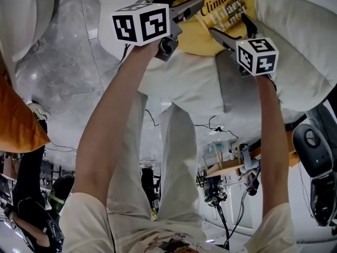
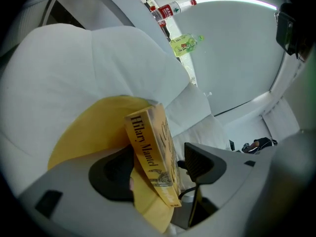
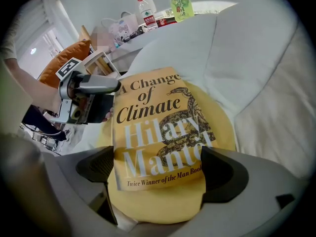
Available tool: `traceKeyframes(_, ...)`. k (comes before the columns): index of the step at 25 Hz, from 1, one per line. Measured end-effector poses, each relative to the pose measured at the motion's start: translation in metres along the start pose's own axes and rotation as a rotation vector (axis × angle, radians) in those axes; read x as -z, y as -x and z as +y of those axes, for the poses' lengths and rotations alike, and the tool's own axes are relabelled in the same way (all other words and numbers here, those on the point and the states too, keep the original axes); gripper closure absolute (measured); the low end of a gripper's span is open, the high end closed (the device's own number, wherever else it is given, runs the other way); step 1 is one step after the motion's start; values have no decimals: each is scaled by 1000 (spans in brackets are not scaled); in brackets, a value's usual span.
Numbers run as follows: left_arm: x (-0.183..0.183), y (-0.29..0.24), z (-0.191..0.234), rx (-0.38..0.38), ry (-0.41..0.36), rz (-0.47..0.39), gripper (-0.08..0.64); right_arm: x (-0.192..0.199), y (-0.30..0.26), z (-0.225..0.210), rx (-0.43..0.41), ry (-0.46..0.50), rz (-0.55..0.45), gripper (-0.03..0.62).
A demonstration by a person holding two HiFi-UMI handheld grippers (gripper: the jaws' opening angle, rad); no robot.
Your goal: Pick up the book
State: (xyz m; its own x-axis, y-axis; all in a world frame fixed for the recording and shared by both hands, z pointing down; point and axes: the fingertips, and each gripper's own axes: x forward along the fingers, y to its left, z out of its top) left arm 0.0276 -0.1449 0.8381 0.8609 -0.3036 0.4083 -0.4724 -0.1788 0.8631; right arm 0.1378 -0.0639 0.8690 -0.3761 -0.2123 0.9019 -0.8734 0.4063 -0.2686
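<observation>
Both wide, gripping nothing: left gripper [image 2: 158, 169] astride book [image 3: 158, 127] at spine, right gripper [image 3: 160, 169] astride its bottom edge. Rests on cushion [image 3: 163, 209]. Seems stiff, light, slick-covered; best pinched across covers near spine.

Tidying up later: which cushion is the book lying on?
The round yellow cushion, under the yellow paperback book; the white pillows flank it and the orange cushion sits apart.

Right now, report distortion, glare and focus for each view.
Head view: fisheye bend, even light, book cropped at the top edge. Left gripper view: dark vignette corners, bright overexposed band at top. Right gripper view: cover lettering sharp, edges curved.
</observation>
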Motion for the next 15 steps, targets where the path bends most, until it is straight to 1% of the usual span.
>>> traceKeyframes(6, -9, -17, -3, 65, 16, -40, 248, -1, 0, 0, 2, -14, -53, 52)
traceKeyframes(8, -12, -22, -5, 74, 11, -50, 249, -1, -1, 1, -1, -21, -71, 52)
traceKeyframes(10, -13, -25, -6, 68, -7, -56, 250, -2, -1, 2, 0, -33, -87, 52)
traceKeyframes(11, -14, -27, -6, 55, -20, -57, 261, -2, 0, 2, 1, -39, -94, 52)
traceKeyframes(13, -16, -28, -3, 25, -40, -65, 362, -2, 0, 1, 2, -47, -102, 52)
traceKeyframes(15, -17, -28, -1, 22, -36, -79, 376, -2, 0, 1, 1, -47, -104, 52)
